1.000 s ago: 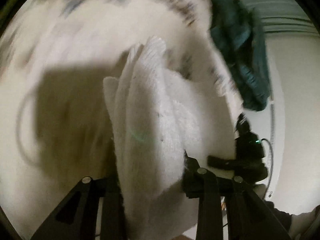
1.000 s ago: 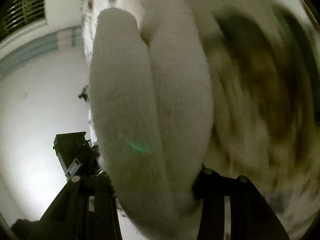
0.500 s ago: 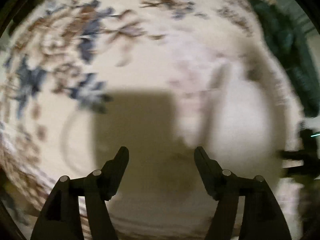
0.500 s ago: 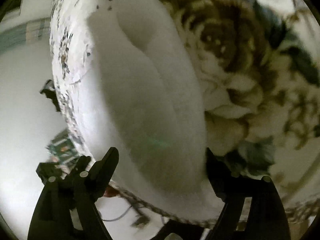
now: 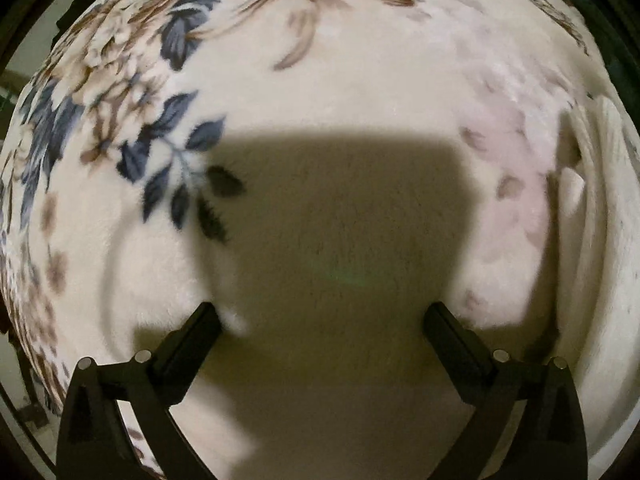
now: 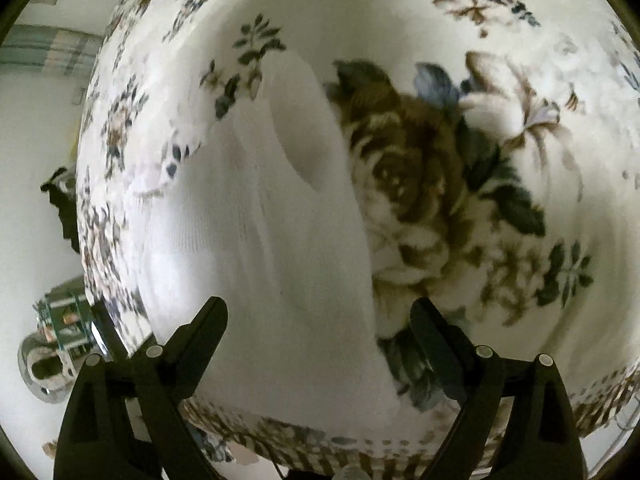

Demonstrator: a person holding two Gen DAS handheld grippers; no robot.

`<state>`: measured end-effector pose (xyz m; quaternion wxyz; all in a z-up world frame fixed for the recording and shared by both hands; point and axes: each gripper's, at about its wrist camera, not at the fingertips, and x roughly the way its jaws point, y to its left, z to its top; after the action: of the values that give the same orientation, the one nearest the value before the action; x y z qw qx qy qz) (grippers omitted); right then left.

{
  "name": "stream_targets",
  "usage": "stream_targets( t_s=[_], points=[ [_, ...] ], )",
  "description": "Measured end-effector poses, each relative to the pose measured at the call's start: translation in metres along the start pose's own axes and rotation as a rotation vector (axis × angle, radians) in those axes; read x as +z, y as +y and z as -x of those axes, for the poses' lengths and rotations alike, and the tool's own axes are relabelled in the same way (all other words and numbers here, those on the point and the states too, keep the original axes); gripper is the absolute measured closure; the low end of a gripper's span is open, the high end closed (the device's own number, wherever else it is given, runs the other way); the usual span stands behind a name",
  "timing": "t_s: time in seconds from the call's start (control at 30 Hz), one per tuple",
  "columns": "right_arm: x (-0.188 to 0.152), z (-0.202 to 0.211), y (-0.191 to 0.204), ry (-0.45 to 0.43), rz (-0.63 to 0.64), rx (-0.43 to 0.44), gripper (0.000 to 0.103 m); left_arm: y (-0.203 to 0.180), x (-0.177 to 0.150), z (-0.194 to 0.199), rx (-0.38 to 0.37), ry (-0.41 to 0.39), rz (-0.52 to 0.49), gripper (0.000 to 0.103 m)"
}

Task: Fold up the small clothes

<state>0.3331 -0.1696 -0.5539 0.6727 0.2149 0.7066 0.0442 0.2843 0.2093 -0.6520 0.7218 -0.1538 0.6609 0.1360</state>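
Left gripper [image 5: 320,320]: jaws apart, empty, over a bare patch of the floral fleece blanket [image 5: 320,80]. Right gripper [image 6: 320,316]: jaws apart, hovering over the white knit sock [image 6: 280,240], gripping nothing.

Sock lies folded lengthwise near the blanket's edge; in the left view it shows only at the far right [image 5: 608,220].

Risks, as judged: the ribbed knit is soft and springy, so the fold may relax open. The plush pile could catch a descending finger and drag the sock towards the edge.
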Motion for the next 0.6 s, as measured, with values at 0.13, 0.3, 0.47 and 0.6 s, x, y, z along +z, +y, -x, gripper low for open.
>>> stream_targets(
  t_s=[0.13,0.3,0.47,0.6],
  points=[
    [0.022,0.010,0.002,-0.028,0.028,0.042,0.009,0.005,0.017,0.026,-0.042,-0.010,0.042,0.000],
    [0.054,0.008,0.014,-0.052,0.036,0.110,0.025,-0.031,0.049,0.088,-0.174,-0.167,-0.027,0.000],
    [0.074,0.008,0.019,-0.068,0.039,0.151,0.025,-0.104,0.089,0.079,-0.242,-0.180,-0.192,0.000],
    [0.080,-0.008,0.021,-0.010,0.060,0.148,0.071,-0.146,0.098,0.066,-0.260,-0.140,-0.347,0.046]
  ],
)
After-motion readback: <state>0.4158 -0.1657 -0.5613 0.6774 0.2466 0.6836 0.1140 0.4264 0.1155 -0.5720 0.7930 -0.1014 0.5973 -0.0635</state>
